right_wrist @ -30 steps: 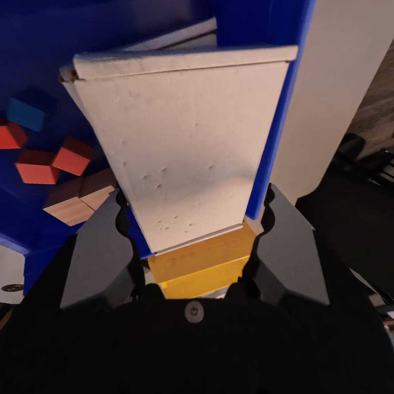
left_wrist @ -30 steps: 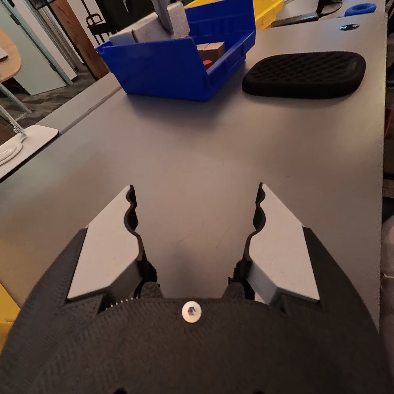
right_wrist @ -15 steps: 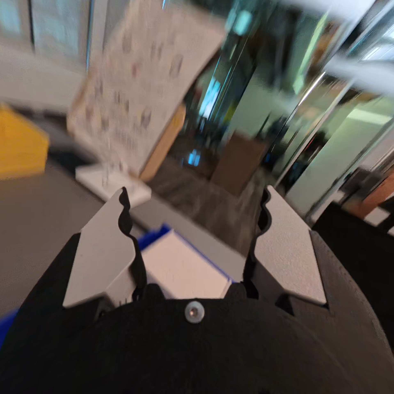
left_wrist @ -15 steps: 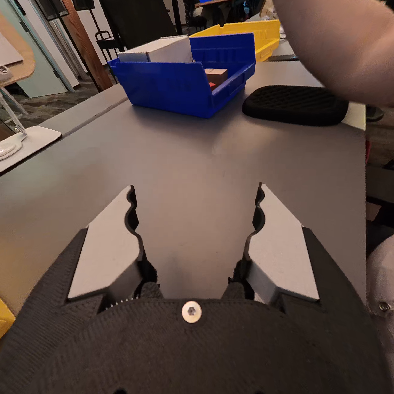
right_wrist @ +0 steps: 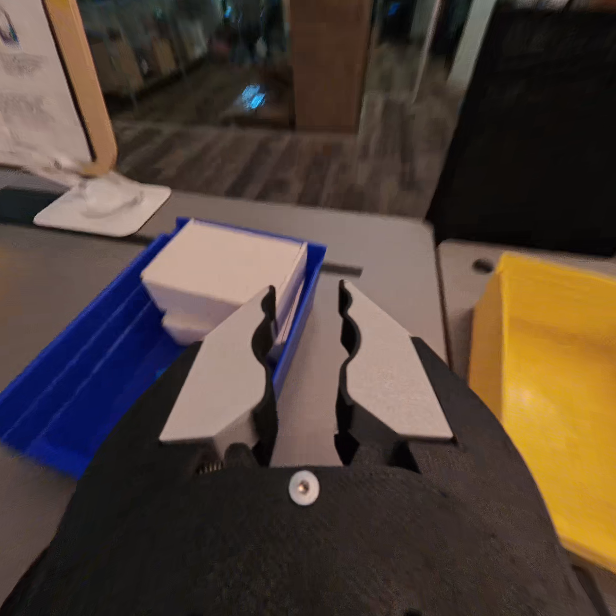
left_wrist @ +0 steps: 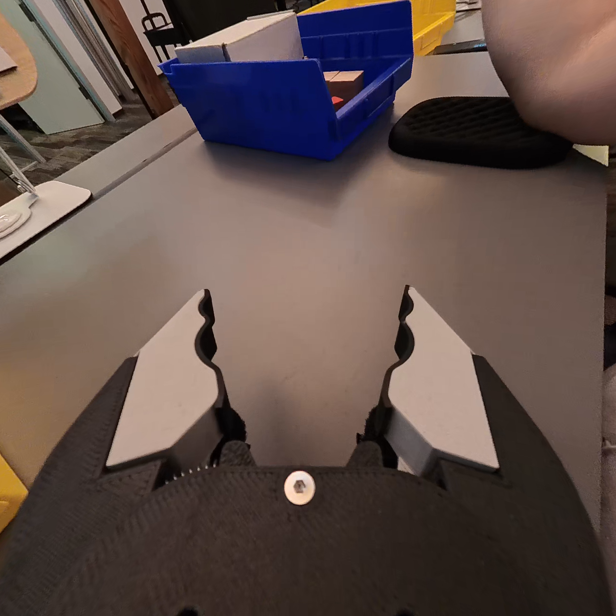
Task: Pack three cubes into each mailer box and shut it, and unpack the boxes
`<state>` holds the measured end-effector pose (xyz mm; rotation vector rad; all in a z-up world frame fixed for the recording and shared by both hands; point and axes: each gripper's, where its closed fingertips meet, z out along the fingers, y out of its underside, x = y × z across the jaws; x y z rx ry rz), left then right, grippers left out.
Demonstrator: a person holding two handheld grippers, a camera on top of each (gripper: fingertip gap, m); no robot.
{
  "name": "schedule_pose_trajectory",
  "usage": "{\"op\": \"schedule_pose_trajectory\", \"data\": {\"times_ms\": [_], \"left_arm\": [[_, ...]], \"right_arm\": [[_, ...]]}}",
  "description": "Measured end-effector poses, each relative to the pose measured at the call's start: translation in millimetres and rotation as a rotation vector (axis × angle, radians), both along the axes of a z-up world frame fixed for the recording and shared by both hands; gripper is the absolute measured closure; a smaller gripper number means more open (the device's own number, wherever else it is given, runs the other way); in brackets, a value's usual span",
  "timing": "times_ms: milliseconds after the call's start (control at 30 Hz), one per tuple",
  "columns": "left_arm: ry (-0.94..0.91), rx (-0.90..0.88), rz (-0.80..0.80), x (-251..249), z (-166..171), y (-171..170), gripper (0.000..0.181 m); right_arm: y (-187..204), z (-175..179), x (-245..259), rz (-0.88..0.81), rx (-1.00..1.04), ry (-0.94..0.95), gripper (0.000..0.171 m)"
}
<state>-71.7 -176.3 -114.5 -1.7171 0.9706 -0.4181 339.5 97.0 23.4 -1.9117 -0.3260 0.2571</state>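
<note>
Left gripper fingers spread wide, empty, low over the bare grey worktop. Right gripper fingers narrowed but apart, grasping nothing. Farther off, blue bin holding white mailer boxes, wooden cubes at its right end.

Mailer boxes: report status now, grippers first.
Left gripper open, empty, over bare table. Right gripper partly closed, empty, above blue bin. White mailer boxes shut, in bin. Nothing blocking.
</note>
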Motion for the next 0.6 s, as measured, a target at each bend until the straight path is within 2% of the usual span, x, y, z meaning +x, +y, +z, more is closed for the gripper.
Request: {"op": "schedule_pose_trajectory", "data": {"times_ms": [67, 167, 300, 433, 600], "left_arm": [[-0.017, -0.002, 0.012, -2, 2, 3, 0.073], [-0.045, -0.035, 0.024, -3, 2, 11, 0.072], [-0.069, -0.048, 0.021, -3, 5, 17, 0.073], [-0.05, -0.037, 0.024, -2, 4, 16, 0.072], [-0.008, 0.021, 0.033, -1, 7, 14, 0.073]], "right_arm": [[-14, -39, -1, 0.101, -0.197, 0.047, 0.131], [-30, -83, 1, 0.121, -0.443, 0.069, 0.136], [-24, -116, 2, 0.051, -0.603, 0.011, 0.136], [-13, -123, 3, -0.065, -0.698, -0.009, 0.142], [1, -86, 1, -0.15, -0.58, 0.106, 0.136]]}}
